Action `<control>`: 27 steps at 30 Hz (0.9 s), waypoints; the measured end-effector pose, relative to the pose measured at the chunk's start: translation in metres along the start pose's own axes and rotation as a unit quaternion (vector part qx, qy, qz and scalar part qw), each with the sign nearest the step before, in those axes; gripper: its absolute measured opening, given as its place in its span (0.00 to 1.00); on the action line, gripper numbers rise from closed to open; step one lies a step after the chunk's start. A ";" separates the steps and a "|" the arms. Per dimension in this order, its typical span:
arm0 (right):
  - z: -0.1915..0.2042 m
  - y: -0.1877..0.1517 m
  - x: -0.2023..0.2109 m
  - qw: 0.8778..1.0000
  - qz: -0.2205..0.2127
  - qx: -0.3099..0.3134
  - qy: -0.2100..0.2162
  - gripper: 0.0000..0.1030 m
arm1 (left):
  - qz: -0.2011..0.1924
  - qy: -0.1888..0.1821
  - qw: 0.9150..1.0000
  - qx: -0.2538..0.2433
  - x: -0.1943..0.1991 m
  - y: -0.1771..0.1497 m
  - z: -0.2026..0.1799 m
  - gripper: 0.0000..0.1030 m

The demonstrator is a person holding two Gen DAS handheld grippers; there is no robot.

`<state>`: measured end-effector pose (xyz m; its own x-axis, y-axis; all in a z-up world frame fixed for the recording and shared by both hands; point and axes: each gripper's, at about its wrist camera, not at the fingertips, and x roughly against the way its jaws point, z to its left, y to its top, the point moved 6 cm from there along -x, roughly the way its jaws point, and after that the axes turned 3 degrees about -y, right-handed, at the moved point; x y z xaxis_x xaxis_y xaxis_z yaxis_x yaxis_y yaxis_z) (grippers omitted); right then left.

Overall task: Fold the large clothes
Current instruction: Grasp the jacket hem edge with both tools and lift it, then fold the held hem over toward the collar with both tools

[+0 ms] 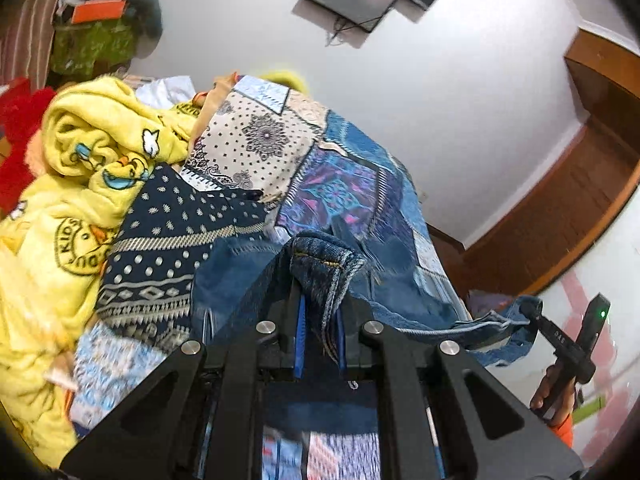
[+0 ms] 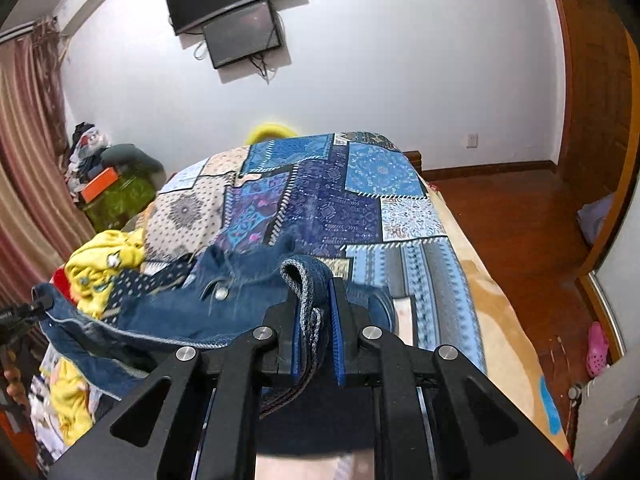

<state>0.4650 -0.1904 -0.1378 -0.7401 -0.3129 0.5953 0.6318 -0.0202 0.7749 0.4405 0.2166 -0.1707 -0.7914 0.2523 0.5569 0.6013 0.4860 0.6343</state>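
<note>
A pair of blue denim jeans hangs stretched between my two grippers above the bed. My left gripper is shut on one end of the jeans' waistband. My right gripper is shut on the other end of the waistband, with the metal button showing to its left. In the left wrist view the right gripper shows at the far right, pinching the denim edge. In the right wrist view the left gripper shows at the far left edge.
The bed carries a blue patchwork bedspread. A heap of clothes lies on its left: a yellow fleece blanket and a navy patterned garment. Two screens hang on the white wall. The wooden floor lies to the right.
</note>
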 end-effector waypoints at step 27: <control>-0.040 -0.014 -0.109 0.990 0.128 -0.066 -0.008 0.58 | 0.097 0.169 0.980 -0.046 -0.112 -0.006 0.054 0.64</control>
<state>0.5463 -0.1943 -0.2216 -0.5543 -0.3087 0.7730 0.8231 -0.0656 0.5641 0.5192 0.2308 -0.2663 -0.5891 0.0325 0.8074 0.7561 0.3747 0.5366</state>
